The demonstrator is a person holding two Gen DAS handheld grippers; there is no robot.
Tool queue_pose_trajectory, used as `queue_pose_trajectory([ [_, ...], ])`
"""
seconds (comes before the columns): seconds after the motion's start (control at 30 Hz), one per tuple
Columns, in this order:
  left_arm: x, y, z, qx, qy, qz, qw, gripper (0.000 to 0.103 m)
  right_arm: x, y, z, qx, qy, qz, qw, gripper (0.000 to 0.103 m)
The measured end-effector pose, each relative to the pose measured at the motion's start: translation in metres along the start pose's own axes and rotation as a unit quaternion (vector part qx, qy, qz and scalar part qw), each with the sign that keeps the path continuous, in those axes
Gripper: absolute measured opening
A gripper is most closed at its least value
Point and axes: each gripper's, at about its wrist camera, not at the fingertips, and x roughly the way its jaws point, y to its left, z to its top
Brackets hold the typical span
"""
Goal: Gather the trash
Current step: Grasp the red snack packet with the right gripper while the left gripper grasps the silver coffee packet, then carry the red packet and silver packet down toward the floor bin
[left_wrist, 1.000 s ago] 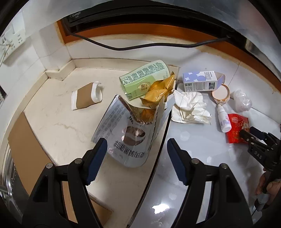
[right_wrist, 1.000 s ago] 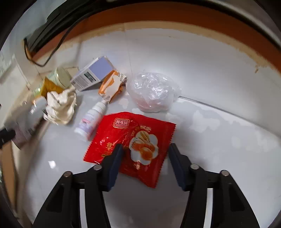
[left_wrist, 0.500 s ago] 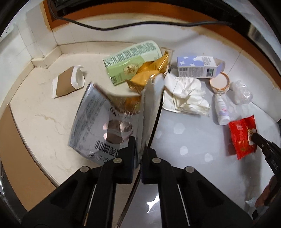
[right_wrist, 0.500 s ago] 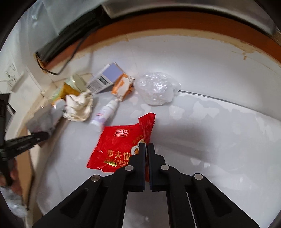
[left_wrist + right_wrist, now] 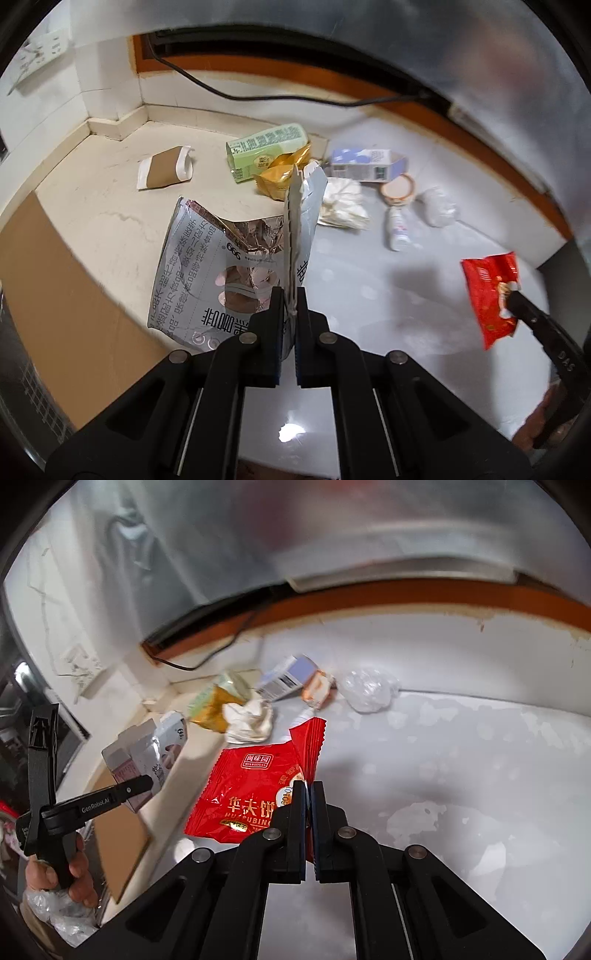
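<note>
My left gripper [image 5: 290, 301] is shut on the edge of a torn silver foil bag [image 5: 207, 273] and holds it up off the counter. That bag also shows at the left of the right wrist view [image 5: 147, 753]. My right gripper [image 5: 308, 788] is shut on a red snack packet [image 5: 251, 786] and holds it above the white counter. The red packet also shows at the right of the left wrist view [image 5: 489, 291]. More trash lies further back: a green carton [image 5: 266, 149], gold wrappers [image 5: 282, 173], a crumpled tissue [image 5: 343, 203], a blue-white carton [image 5: 365, 164], a small white bottle [image 5: 397, 229] and a clear plastic wad [image 5: 439, 208].
A flattened paper cup [image 5: 164, 172] lies on the beige counter at the back left. A round lid [image 5: 399, 187] sits by the blue-white carton. A brown board [image 5: 55, 295] runs along the left edge. A black cable [image 5: 280, 96] hangs along the back wall. A plastic bag [image 5: 62, 919] hangs below the left hand.
Both grippers went from open to shut, the left on the silver bag, the right on the red packet. Both items are now lifted off the counter and pulled back from the pile.
</note>
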Motion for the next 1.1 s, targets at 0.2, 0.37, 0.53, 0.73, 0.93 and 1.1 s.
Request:
queue_pose_trajectory([
  [0.2, -0.06, -0.006, -0.032, -0.027, -0.017, -0.021, 0.9993, 0.002, -0.047, 0.016, -0.01, -0.026, -0.012, 0.03, 0.999, 0.002],
  [0.37, -0.105, -0.015, -0.071, -0.033, -0.029, -0.021, 0.9988, 0.002, -0.083, 0.029, -0.023, -0.057, -0.015, 0.054, 0.997, 0.002],
  [0.53, -0.137, -0.026, -0.113, -0.046, -0.033, -0.018, 0.9982, 0.002, -0.117, 0.05, -0.041, -0.107, -0.011, 0.081, 0.991, 0.002],
  [0.73, -0.158, -0.037, -0.171, -0.047, -0.028, 0.018, 0.9983, 0.002, -0.137, 0.077, -0.073, -0.175, 0.012, 0.114, 0.978, 0.002],
  [0.93, -0.164, -0.036, -0.222, -0.053, -0.009, 0.058, 0.9969, 0.002, -0.139, 0.103, -0.121, -0.239, 0.052, 0.131, 0.961, 0.002],
  [1.1, -0.153, -0.026, -0.261, -0.069, 0.021, 0.081, 0.9942, 0.002, -0.127, 0.115, -0.165, -0.283, 0.088, 0.127, 0.947, 0.002],
])
